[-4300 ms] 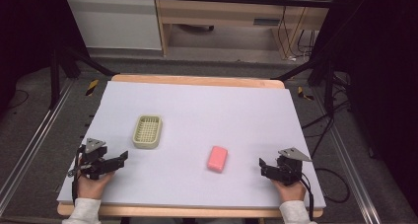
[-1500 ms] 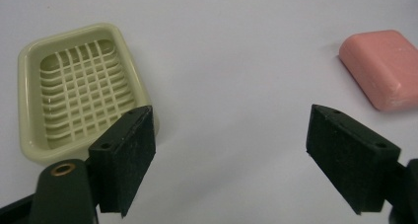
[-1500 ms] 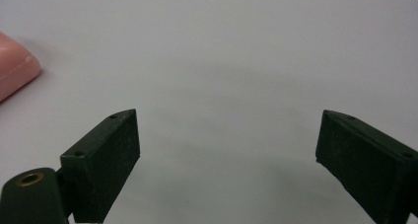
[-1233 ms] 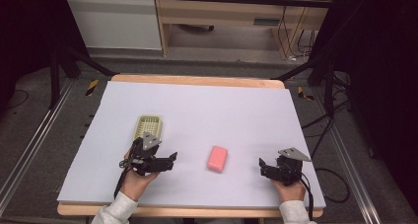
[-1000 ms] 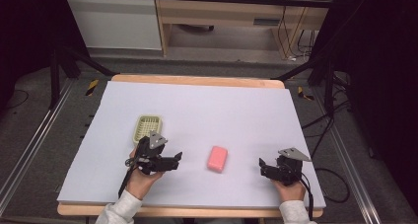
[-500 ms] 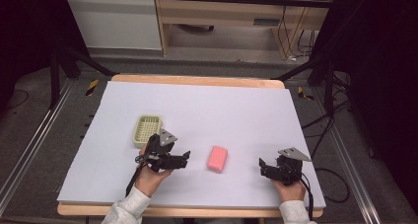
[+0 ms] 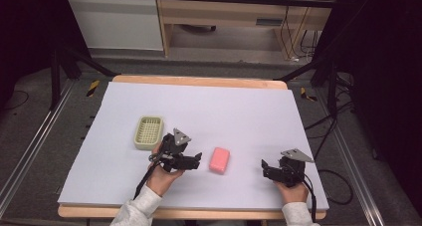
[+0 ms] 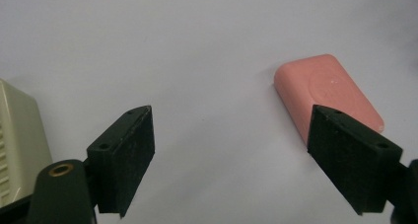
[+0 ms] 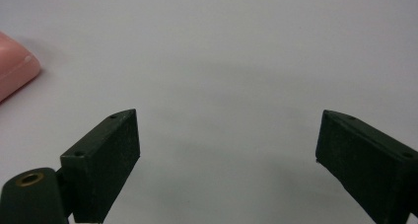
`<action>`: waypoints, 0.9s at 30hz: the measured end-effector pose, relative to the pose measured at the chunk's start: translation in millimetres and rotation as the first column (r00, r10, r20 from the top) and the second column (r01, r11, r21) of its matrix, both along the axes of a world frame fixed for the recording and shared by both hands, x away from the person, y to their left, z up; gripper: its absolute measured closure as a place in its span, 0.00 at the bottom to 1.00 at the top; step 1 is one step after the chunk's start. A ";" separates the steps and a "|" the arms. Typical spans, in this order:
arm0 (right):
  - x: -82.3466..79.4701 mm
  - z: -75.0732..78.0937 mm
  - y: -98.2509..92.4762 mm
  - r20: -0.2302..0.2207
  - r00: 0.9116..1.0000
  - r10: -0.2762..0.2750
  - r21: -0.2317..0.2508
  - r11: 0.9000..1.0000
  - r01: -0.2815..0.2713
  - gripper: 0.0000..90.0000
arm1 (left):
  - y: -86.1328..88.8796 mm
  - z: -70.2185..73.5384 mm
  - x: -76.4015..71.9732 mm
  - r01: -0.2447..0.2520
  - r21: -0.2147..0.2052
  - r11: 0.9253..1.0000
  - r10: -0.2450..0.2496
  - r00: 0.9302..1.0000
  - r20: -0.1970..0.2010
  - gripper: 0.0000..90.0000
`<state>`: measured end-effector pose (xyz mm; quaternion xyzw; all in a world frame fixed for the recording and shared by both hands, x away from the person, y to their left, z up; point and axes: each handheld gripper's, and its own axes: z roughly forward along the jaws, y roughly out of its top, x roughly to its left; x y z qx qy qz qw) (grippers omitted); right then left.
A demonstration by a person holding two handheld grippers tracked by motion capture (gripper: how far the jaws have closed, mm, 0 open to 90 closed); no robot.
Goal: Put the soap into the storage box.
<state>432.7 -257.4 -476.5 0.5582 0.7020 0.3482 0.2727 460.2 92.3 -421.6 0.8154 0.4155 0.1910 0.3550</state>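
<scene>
No readable text, labels, brands or numbers anywhere. Faint round embossed mark on top of pink soap (image 8: 328, 91), too blurred to read. Yellow-black striped tape bits on floor (image 7: 92, 88) beside table, pattern only, no lettering.
</scene>
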 end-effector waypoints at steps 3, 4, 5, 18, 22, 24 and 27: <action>0.1 0.0 0.0 0.000 1.000 0.000 0.001 1.000 0.000 0.11 | -3.2 0.2 0.9 0.008 0.002 1.000 -0.008 1.000 -0.008 0.19; 0.1 0.0 0.0 0.000 1.000 0.000 0.001 1.000 0.000 0.11 | -4.8 0.3 1.2 0.010 0.000 1.000 -0.010 1.000 -0.010 0.19; 0.1 -0.1 0.1 -0.002 1.000 0.001 0.002 1.000 -0.001 0.11 | -8.5 0.4 1.8 0.015 -0.001 1.000 -0.015 1.000 -0.014 0.19; 0.1 0.0 -0.1 -0.003 1.000 0.001 0.003 1.000 -0.001 0.11 | -30.0 -4.3 3.0 0.061 0.016 0.998 -0.060 0.997 -0.041 0.20; 0.1 0.0 0.0 -0.004 1.000 0.002 0.004 1.000 -0.002 0.11 | -35.5 -4.6 3.6 0.071 0.007 0.997 -0.070 0.997 -0.042 0.20; 0.1 0.0 -0.1 -0.003 1.000 0.001 0.003 1.000 -0.001 0.11 | -37.3 -5.0 3.8 0.071 0.006 0.997 -0.070 0.997 -0.041 0.20; 0.5 -0.4 0.2 -0.004 1.000 0.001 0.002 1.000 -0.001 0.11 | -41.5 -5.9 4.7 0.075 0.008 0.997 -0.075 0.996 -0.046 0.20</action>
